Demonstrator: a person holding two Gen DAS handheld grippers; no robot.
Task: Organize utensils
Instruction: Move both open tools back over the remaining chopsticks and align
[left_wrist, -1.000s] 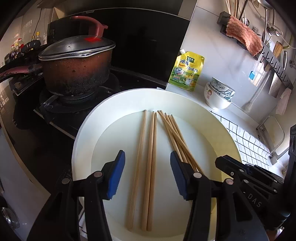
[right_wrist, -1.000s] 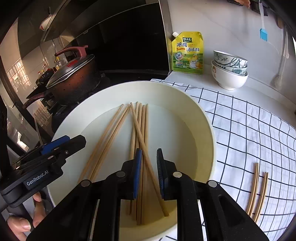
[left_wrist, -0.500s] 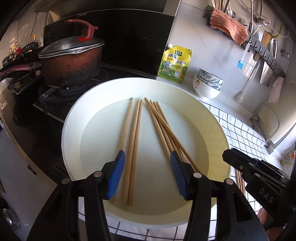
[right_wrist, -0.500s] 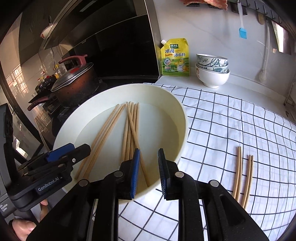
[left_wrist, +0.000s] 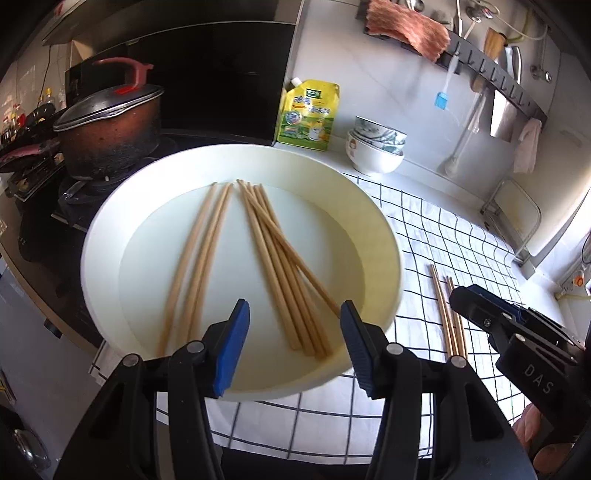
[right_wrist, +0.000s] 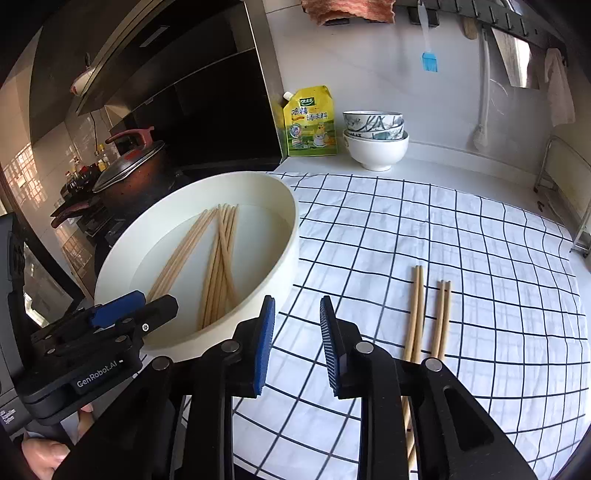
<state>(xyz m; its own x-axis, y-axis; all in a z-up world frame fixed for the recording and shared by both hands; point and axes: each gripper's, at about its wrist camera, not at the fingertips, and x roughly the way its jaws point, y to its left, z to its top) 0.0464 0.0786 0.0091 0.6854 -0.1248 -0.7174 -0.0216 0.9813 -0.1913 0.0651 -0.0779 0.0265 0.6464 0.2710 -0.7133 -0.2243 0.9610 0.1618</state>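
Bright daylight from the right, glare on the white wall (right_wrist: 369, 74) and checked cloth (right_wrist: 443, 240), dim stove side (left_wrist: 92, 177), heavy fisheye bending with dark corners, slight motion blur on basin rim (left_wrist: 397, 295).

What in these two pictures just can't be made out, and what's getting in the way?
- Near ends of the chopsticks on the cloth: right wrist view, hidden behind the right gripper.
- Pot contents: both views, covered by its lid.
- Inside the stacked bowls: both views, seen from the side only.
- Small print on the yellow pouch: too small.
- Bottles behind the pot: tiny and dim.
- Near ends of some chopsticks in the basin: left wrist view, behind the left gripper.
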